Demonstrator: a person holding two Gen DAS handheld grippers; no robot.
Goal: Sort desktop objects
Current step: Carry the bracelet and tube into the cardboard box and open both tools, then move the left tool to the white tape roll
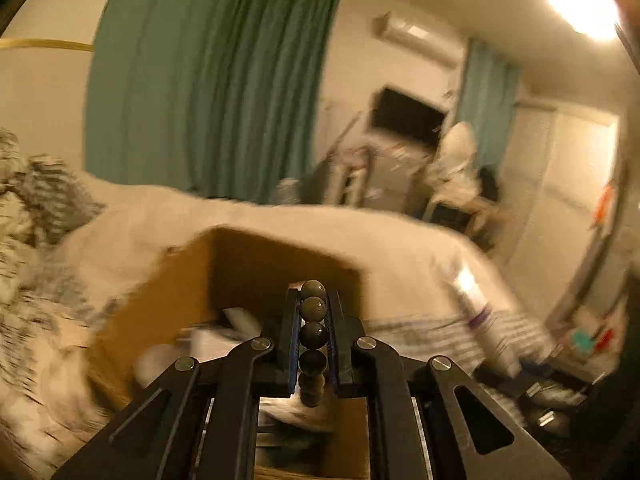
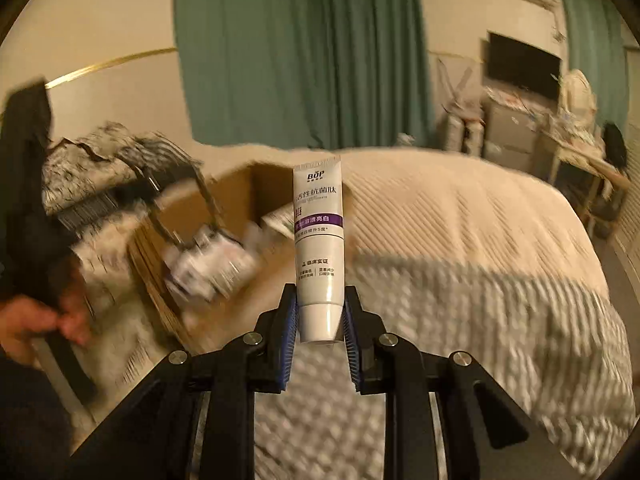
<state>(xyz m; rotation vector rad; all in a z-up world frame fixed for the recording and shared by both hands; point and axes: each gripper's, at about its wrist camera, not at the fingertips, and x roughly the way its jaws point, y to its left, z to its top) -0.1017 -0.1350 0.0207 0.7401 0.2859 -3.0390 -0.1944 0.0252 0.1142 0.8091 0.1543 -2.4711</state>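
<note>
My left gripper [image 1: 313, 300] is clenched on a bead string [image 1: 313, 334] that runs lengthwise between the jaws, above the open box [image 1: 176, 280]. My right gripper [image 2: 320, 304] grasps a tube [image 2: 319, 240], cap end pinched, body standing upright beyond the jaws; the box [image 2: 240, 188] lies ahead-left.

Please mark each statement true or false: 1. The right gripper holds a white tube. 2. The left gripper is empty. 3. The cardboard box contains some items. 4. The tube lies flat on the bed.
1. True: the right gripper is shut on the white tube.
2. False: the left gripper is shut on a string of dark beads.
3. True: the cardboard box holds pale items.
4. False: the tube stands upright between the fingers, above the bed.
</note>
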